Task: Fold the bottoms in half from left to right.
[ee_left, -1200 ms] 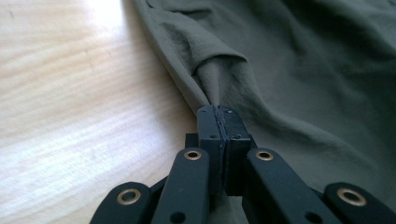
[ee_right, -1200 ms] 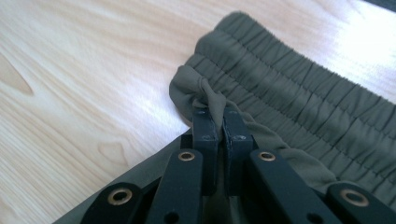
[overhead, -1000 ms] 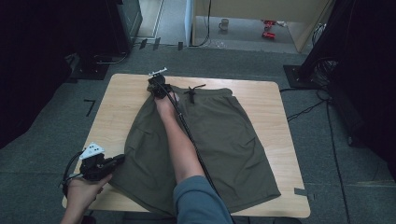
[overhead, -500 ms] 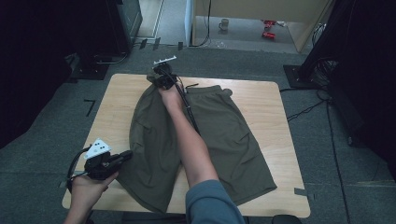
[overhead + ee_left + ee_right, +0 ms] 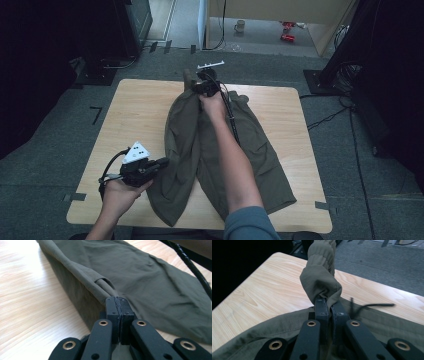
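Risk assessment: the olive-green shorts (image 5: 220,150) are held at two small pinch points only, and a loss of either grip would drop the lifted left half back onto the wooden table (image 5: 135,115). The left gripper (image 5: 159,163) has its jaws closed tight on a thin folded edge of the leg hem (image 5: 100,286); little fabric lies between the jaws, so a sharp pull could strip it free. The right gripper (image 5: 200,82) has its jaws clamped on a bunched section of the elastic waistband (image 5: 322,270) at the table's far edge; that roll is thick and could work loose under tension. The black drawstring (image 5: 372,305) lies loose beside the jaws and could snag. The trailing cable (image 5: 231,117) rests across the garment and could drag it.

Condition of item: the shorts lie mid-table, waistband away from the person, the left leg gathered inward and creased, the right leg flat. Fabric appears thin, soft and matte.
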The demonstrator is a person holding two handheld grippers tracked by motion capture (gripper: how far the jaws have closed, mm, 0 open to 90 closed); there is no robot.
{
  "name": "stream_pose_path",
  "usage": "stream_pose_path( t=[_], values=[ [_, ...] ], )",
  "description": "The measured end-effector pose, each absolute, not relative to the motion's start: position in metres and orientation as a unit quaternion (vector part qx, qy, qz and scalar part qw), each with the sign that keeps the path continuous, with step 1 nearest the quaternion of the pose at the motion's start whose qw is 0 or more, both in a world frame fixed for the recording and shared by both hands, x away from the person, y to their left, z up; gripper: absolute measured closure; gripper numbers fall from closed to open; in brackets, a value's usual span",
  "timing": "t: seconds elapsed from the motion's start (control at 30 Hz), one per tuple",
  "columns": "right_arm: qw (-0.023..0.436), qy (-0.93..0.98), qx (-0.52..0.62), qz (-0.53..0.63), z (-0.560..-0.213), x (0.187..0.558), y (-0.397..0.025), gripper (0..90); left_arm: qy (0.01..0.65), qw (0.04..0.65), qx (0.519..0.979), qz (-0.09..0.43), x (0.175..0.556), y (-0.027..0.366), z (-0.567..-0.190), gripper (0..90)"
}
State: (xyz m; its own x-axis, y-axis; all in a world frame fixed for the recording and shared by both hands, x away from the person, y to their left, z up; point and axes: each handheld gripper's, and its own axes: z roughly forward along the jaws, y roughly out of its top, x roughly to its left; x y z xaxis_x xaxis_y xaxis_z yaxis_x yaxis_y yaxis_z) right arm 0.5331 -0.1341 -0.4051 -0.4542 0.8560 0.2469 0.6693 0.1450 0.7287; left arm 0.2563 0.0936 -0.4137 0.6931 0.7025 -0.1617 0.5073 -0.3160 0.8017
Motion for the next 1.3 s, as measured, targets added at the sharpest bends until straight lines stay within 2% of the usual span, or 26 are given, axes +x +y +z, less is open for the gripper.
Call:
stream_pose_path(
  t=[0.2,0.53,0.9,1.13,1.3],
  values=[
    [0.127,0.745,0.503,0.418,-0.409,0.523,-0.166,85.8,0.343,0.468,0.810,0.086,0.257,0.063,-0.413,90.0],
    [0.130,0.739,0.521,0.407,-0.428,0.521,-0.201,85.8,0.297,0.455,0.837,0.067,0.263,0.007,-0.421,90.0],
    [0.136,0.746,0.538,0.369,-0.450,0.524,-0.227,85.7,0.280,0.424,0.861,0.025,0.276,-0.055,-0.464,90.0],
    [0.131,0.748,0.546,0.354,-0.476,0.525,-0.238,85.4,0.279,0.373,0.885,0.021,0.281,-0.064,-0.493,90.0],
    [0.129,0.745,0.551,0.353,-0.486,0.528,-0.241,85.4,0.255,0.349,0.901,0.033,0.281,-0.065,-0.497,90.0]
  ],
)
